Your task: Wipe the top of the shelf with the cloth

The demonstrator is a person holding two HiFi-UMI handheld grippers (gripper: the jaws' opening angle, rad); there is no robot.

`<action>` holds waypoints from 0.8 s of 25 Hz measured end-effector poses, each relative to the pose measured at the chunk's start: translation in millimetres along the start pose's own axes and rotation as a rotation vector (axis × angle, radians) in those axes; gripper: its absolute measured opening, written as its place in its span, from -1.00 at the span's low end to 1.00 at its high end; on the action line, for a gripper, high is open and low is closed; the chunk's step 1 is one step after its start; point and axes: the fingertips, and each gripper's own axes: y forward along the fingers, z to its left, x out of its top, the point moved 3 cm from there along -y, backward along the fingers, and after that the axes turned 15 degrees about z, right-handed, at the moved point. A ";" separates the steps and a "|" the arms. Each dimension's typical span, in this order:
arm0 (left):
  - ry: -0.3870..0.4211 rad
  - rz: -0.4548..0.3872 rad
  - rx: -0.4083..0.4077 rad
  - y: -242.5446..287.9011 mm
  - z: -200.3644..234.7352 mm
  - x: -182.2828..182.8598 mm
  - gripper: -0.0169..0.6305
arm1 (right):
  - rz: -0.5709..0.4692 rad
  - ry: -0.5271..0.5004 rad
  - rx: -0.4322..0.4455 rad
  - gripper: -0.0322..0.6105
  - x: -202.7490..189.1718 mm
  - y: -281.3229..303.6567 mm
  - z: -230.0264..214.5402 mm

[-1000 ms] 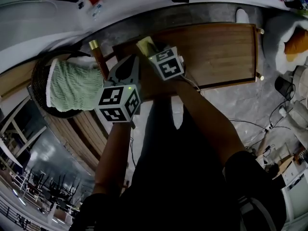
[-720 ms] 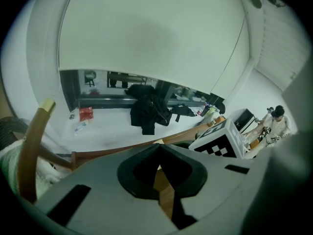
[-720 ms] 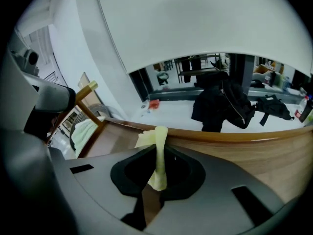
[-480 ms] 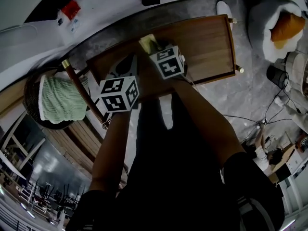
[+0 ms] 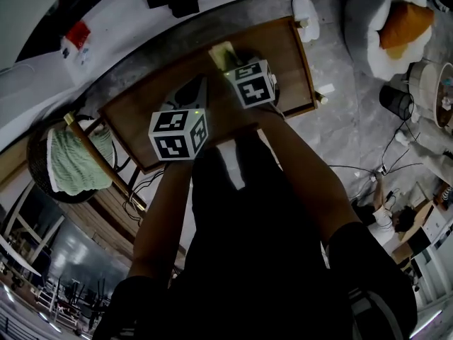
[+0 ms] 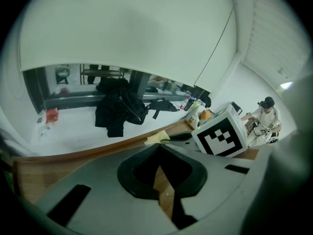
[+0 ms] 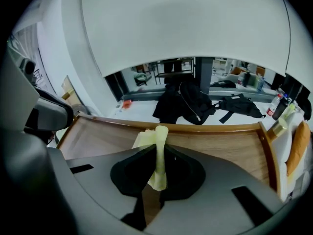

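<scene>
The shelf top (image 7: 225, 146) is the biggest thing here, a brown wooden board with a raised rim. Its long axis runs left to right across the person. Beyond its far edge a black jacket (image 7: 183, 104) lies on a pale surface. Off its left end stands a dark basket (image 5: 71, 163) holding a green towel.

Both grippers hang over the middle of the board. The right gripper (image 7: 157, 131) is the forward one. Its jaws are clamped on the cloth (image 7: 157, 155), a small pale yellow piece. A pinched fold stands upright between the jaws, and a loose part spreads out past the tips toward the far rim, seemingly lying on the wood. The left gripper (image 6: 159, 148) sits just beside it, on its left and a little further back. Its jaws are pressed together with nothing between them, and only bare wood shows through the slit behind the tips.

The cloth lies straight ahead of the right gripper, close to the far edge and about midway along the board. Bare wood stretches away on both sides (rather more to the left in the head view). The wipe therefore looks like a job for the right gripper alone, dragging the cloth sideways along the board's long axis. The left gripper is close enough to get in the way of a leftward stroke.
</scene>
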 end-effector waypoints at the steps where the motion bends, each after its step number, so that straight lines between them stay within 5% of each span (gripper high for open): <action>1: 0.009 0.002 -0.006 5.6 -7.0 3.6 -0.91 | 0.001 0.006 -0.008 -0.76 -1.2 -2.9 -10.1; 20: 0.067 -0.009 -0.101 43.7 -79.8 41.0 -0.91 | 0.113 0.123 -0.297 -0.77 -22.4 -48.9 -152.0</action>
